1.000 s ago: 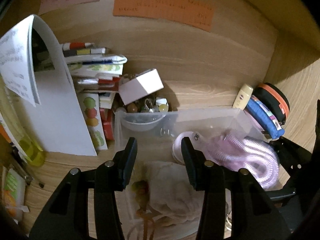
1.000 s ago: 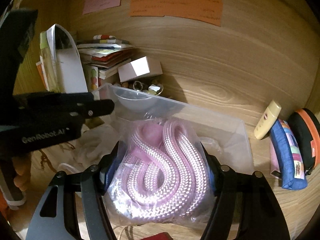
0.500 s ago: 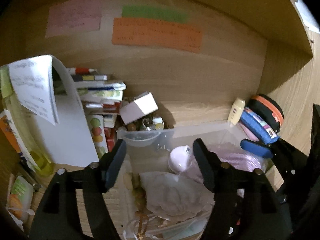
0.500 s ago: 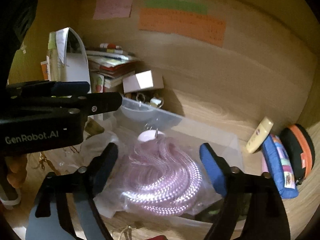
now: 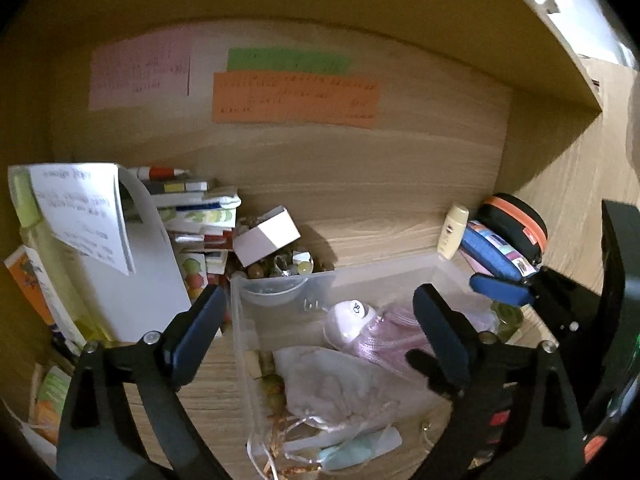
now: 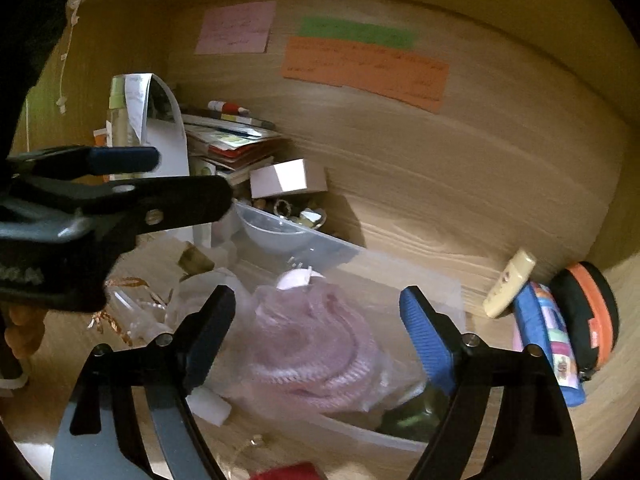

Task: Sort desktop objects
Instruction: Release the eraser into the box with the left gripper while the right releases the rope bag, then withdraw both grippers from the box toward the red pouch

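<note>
Several things already in the bin [image 5: 400, 280], the landmark here: a grey pouch [image 5: 332, 384] near its front, a white round item [image 5: 350, 318] mid-bin, a bagged pink rope [image 6: 316, 352] toward its right half, a small clear bowl [image 5: 276, 294] at its back-left corner. Judged roughly midway, since plenty sits outside.

Left of the bin: curled paper [image 5: 84, 216], a leaning bottle [image 6: 118, 120], a stack of books [image 5: 192, 216] with a marker [image 5: 158, 171] on top. Untouched, by the look of it.

Just behind the bin's back-left corner: a white box [image 5: 266, 236] tipped over a heap of beads and trinkets [image 5: 280, 266]. Probably next for sorting.

Over the bin's left side: left gripper [image 5: 316, 332], jaws opening, wide apart, nothing between the pads, pouch below and clear of them.

Over the bin's right half: right gripper [image 6: 316, 340], jaws wide, rope bag lying between and under them but not pinched, so released into the bin.

Right of the bin, near the side wall: a cream tube [image 5: 452, 232], a blue pencil case [image 5: 496, 254], a black-and-orange case [image 5: 516, 220], all touching one another. Unclear whether meant to stay or go in.

Front of the bin: ribbon, small loose bits and something red at the frame edge, too blurred to name.
</note>
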### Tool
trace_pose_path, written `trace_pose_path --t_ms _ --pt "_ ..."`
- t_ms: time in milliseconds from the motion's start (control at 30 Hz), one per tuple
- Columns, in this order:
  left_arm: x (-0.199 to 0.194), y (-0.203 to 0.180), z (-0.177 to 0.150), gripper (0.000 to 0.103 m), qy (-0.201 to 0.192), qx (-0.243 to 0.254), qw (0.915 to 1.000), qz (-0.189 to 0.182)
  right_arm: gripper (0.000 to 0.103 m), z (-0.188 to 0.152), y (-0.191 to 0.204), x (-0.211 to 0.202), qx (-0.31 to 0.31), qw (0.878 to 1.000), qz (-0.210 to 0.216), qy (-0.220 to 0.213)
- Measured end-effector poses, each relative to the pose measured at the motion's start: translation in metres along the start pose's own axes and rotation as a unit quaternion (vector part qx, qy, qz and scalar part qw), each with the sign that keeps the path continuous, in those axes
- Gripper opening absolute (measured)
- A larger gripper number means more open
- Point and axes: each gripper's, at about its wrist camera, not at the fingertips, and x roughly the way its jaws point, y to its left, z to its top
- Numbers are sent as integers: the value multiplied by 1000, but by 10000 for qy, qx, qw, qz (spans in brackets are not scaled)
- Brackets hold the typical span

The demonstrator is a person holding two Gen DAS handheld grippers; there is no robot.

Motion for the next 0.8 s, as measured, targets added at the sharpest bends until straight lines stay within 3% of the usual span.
trace_pose_path --t_ms 100,167,233,467,667,800 --pt "-7 -3 -1 100 33 42 10000 -11 84 0 -3 -12 15 10000 9 10" --pt "-10 -4 -3 101 101 37 9999 -35 95 -2 -3 -22 4 10000 -42 -25" --pt "-14 -6 -6 101 108 75 9999 -17 98 -5 -1 -34 -37 9998 -160 -105" --pt "-33 -8 -26 102 199 181 9996 15 103 -19 -7 -68 92 9996 -202 -171" --pt "-59 -11 -44 102 -87 221 9996 -124 103 -36 -28 -85 426 9986 -320 -16" --pt "-66 -14 -52 102 39 300 9995 -44 103 -49 -38 -92 546 9977 -390 131"
